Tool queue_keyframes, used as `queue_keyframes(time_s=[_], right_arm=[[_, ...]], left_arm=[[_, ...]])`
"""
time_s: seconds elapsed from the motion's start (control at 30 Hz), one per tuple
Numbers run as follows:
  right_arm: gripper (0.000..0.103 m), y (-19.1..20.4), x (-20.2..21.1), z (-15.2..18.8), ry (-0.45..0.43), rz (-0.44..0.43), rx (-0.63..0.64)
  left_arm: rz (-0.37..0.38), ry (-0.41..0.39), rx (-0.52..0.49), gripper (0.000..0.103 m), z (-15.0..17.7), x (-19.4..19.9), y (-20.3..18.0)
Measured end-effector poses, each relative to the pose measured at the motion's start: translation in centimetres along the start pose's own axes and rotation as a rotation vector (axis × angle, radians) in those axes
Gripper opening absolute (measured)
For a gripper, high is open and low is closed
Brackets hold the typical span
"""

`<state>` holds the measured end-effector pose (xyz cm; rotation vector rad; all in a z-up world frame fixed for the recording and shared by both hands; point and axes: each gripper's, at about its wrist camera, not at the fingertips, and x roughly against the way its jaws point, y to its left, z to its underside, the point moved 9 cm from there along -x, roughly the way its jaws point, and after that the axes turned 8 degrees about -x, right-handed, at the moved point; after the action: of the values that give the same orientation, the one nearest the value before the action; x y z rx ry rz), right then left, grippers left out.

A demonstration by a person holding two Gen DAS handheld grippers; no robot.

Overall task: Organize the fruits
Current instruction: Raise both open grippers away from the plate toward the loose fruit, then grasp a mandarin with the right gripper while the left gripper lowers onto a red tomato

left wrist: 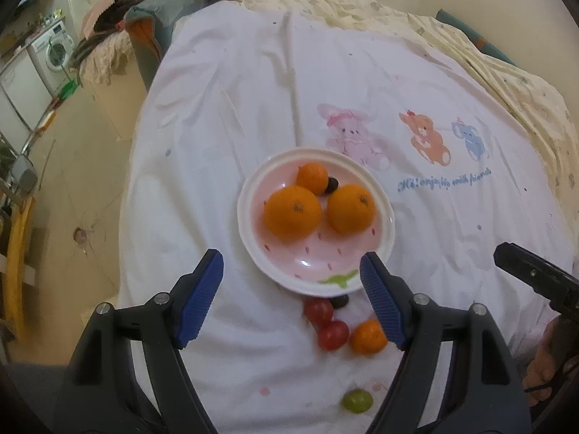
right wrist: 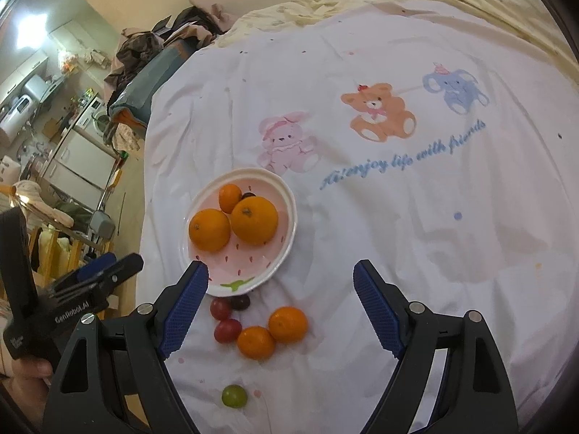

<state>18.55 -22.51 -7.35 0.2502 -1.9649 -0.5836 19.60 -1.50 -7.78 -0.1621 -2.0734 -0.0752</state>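
A pink strawberry-print plate [left wrist: 384, 195] [right wrist: 291, 231] sits on a white bedspread and holds two large oranges [left wrist: 292, 213] [right wrist: 254, 220], a small orange [left wrist: 312, 178] and a dark grape [left wrist: 332, 184]. In front of the plate lie two red cherry tomatoes [right wrist: 227, 330] [left wrist: 333, 334], a dark grape [right wrist: 240, 302], two small oranges [right wrist: 287, 323] and, nearer, a green grape [right wrist: 234, 395] [left wrist: 357, 400]. My left gripper [left wrist: 291, 256] hangs open and empty over the plate's near rim. My right gripper [right wrist: 280, 266] is open and empty, just right of the plate above the loose fruit.
The bedspread [right wrist: 398, 217] carries cartoon animal prints and blue lettering, with a cream blanket [left wrist: 506, 83] bunched behind it. The bed's left edge drops to a tiled floor [left wrist: 83, 188]. Piled clothes [right wrist: 152, 58], a washing machine [left wrist: 54, 50] and shelving stand at far left.
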Motion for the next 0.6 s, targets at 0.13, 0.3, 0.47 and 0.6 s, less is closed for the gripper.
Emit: queue_keyframes(time_s=[0.13,0.3,0.47,0.6], right_arm=[[0.085,-0.8,-0.6,1.0,0.036,-0.002,-0.022],[0.085,-1.5,-2.1,1.8,0.099,-0.010,-0.063],[0.084,-1.4,-4.7,3.5,0.204,-0.008,-0.063],[0.076,-1.0,-7.2,5.3,0.290,0.033,-0.021]], left_arm=[[0.015,0.017,0.028,0.075,1.2,-0.3,-0.1],[-0.021,0.048,0.024,0.075,2.3,-1.6,0.4],[-0.002,0.063,0.074,0.075,2.9,-2.3,1.5],[0.008,0.076,0.088,0.075,3.2,-2.5,1.6]])
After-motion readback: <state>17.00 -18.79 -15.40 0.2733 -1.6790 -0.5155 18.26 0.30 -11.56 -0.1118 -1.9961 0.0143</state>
